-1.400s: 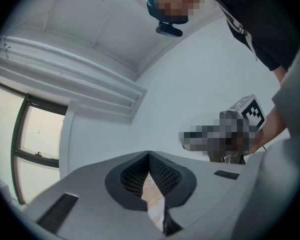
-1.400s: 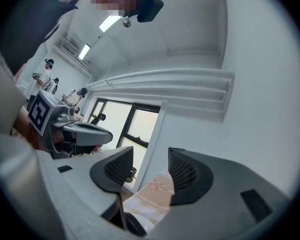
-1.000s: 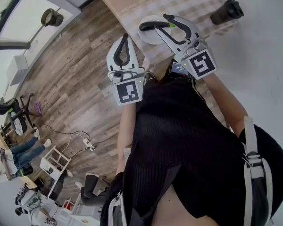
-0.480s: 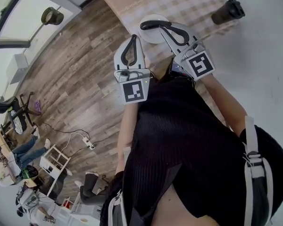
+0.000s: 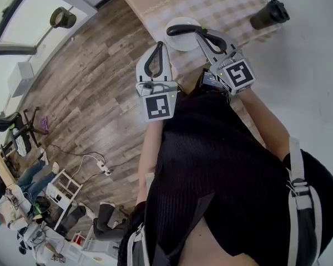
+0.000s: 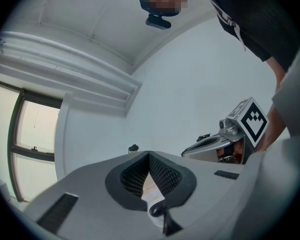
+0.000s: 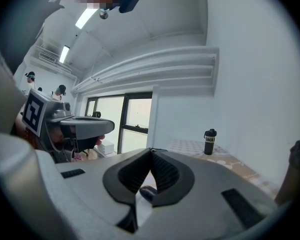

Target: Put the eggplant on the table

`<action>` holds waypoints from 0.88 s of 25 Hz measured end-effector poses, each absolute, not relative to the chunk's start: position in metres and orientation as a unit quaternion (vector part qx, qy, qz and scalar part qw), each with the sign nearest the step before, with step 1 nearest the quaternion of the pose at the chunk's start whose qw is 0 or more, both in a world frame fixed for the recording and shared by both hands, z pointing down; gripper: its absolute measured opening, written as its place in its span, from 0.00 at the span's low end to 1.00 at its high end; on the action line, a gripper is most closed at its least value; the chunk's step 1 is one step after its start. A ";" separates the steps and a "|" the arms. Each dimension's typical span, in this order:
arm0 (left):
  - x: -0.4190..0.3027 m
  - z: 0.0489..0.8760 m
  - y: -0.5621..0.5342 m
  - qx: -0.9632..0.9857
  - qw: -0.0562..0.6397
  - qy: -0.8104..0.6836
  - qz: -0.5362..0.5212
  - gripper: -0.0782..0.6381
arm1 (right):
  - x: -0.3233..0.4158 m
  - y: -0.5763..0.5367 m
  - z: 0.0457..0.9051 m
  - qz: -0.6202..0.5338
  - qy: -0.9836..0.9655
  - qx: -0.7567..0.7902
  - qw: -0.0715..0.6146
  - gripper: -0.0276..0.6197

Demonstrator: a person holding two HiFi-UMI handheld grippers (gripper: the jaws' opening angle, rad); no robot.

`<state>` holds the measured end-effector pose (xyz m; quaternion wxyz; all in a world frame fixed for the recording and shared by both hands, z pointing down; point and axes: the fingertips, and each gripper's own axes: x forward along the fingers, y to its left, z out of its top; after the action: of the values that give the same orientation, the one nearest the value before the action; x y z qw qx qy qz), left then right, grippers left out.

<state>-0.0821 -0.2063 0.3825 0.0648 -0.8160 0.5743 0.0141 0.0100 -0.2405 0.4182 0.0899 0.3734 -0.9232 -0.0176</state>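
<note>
A dark purple eggplant (image 5: 180,30) lies on a white plate (image 5: 184,43) at the near edge of the checked table (image 5: 222,7). My right gripper (image 5: 198,32) hovers over the plate with its tips at the eggplant's right end. Its jaws are shut, tip against tip (image 7: 151,150). Nothing shows between them. In the right gripper view the eggplant (image 7: 147,191) and the plate show through the loop under the tips. My left gripper (image 5: 160,43) is also shut and empty, held over the wooden floor just left of the plate; its tips (image 6: 149,154) touch.
A black bottle (image 5: 269,14) stands on the table's far right; it also shows small as the bottle (image 7: 209,142). A white wall lies to the right. Chairs, cables and shelves (image 5: 66,193) crowd the floor at lower left. People (image 7: 30,76) stand far back.
The right gripper's jaws have gone from wide open to shut, and it has sunk a little toward the plate. The left gripper has drifted slightly toward the plate.
</note>
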 end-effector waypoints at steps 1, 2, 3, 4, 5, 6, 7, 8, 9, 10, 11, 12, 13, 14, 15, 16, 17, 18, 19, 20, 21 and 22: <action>-0.082 0.383 -0.206 -0.816 0.064 0.574 0.014 0.11 | 0.009 -0.240 0.419 -0.019 -0.924 0.372 0.091 0.05; -0.082 0.383 -0.206 -0.816 0.064 0.574 0.015 0.11 | 0.008 -0.239 0.420 -0.019 -0.924 0.370 0.092 0.05; -0.082 0.384 -0.206 -0.816 0.064 0.574 0.014 0.11 | 0.007 -0.238 0.421 -0.021 -0.925 0.368 0.093 0.05; -0.081 0.384 -0.206 -0.816 0.064 0.574 0.013 0.11 | 0.006 -0.238 0.421 -0.023 -0.925 0.366 0.095 0.05; -0.081 0.385 -0.206 -0.817 0.064 0.574 0.012 0.11 | 0.005 -0.237 0.421 -0.026 -0.926 0.365 0.097 0.05; -0.081 0.385 -0.206 -0.817 0.063 0.573 0.012 0.11 | 0.004 -0.237 0.421 -0.028 -0.926 0.364 0.098 0.05; -0.081 0.385 -0.206 -0.817 0.062 0.574 0.012 0.11 | 0.003 -0.236 0.421 -0.030 -0.926 0.363 0.099 0.05; -0.080 0.386 -0.205 -0.817 0.061 0.574 0.012 0.11 | 0.003 -0.236 0.422 -0.030 -0.926 0.362 0.099 0.05; -0.080 0.387 -0.205 -0.817 0.060 0.573 0.011 0.11 | 0.003 -0.236 0.422 -0.029 -0.927 0.362 0.097 0.05; -0.080 0.387 -0.205 -0.817 0.060 0.573 0.010 0.11 | 0.003 -0.236 0.422 -0.027 -0.927 0.362 0.095 0.05; -0.080 0.388 -0.205 -0.817 0.060 0.573 0.010 0.11 | 0.003 -0.236 0.423 -0.026 -0.927 0.362 0.094 0.05; -0.080 0.388 -0.205 -0.817 0.061 0.573 0.009 0.11 | 0.004 -0.236 0.423 -0.027 -0.927 0.362 0.097 0.05; -0.080 0.388 -0.205 -0.818 0.060 0.572 0.009 0.11 | 0.004 -0.237 0.423 -0.029 -0.927 0.361 0.100 0.05; -0.081 0.388 -0.205 -0.818 0.060 0.572 0.009 0.11 | 0.004 -0.237 0.424 -0.030 -0.927 0.360 0.103 0.05; -0.081 0.388 -0.204 -0.818 0.059 0.572 0.009 0.11 | 0.004 -0.237 0.424 -0.031 -0.927 0.359 0.105 0.05; -0.081 0.388 -0.204 -0.818 0.060 0.572 0.010 0.11 | 0.005 -0.237 0.426 -0.031 -0.927 0.359 0.108 0.05; -0.080 0.388 -0.204 -0.818 0.060 0.572 0.010 0.11 | 0.006 -0.238 0.427 -0.030 -0.926 0.359 0.110 0.05; -0.080 0.388 -0.204 -0.818 0.061 0.572 0.010 0.11 | 0.006 -0.238 0.427 -0.030 -0.926 0.359 0.112 0.05; -0.080 0.388 -0.204 -0.818 0.061 0.572 0.009 0.11 | 0.006 -0.239 0.427 -0.030 -0.926 0.359 0.113 0.05; -0.080 0.389 -0.204 -0.818 0.060 0.572 0.009 0.11 | 0.006 -0.239 0.428 -0.030 -0.926 0.358 0.114 0.05; -0.081 0.389 -0.204 -0.818 0.060 0.572 0.009 0.11 | 0.006 -0.240 0.428 -0.031 -0.926 0.358 0.115 0.05; -0.081 0.389 -0.204 -0.818 0.059 0.572 0.009 0.11 | 0.006 -0.240 0.429 -0.031 -0.926 0.357 0.117 0.05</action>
<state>-0.0813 -0.2043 0.3886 0.0592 -0.8181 0.5720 0.0092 0.0055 -0.2403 0.4286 0.1170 0.3572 -0.9261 -0.0311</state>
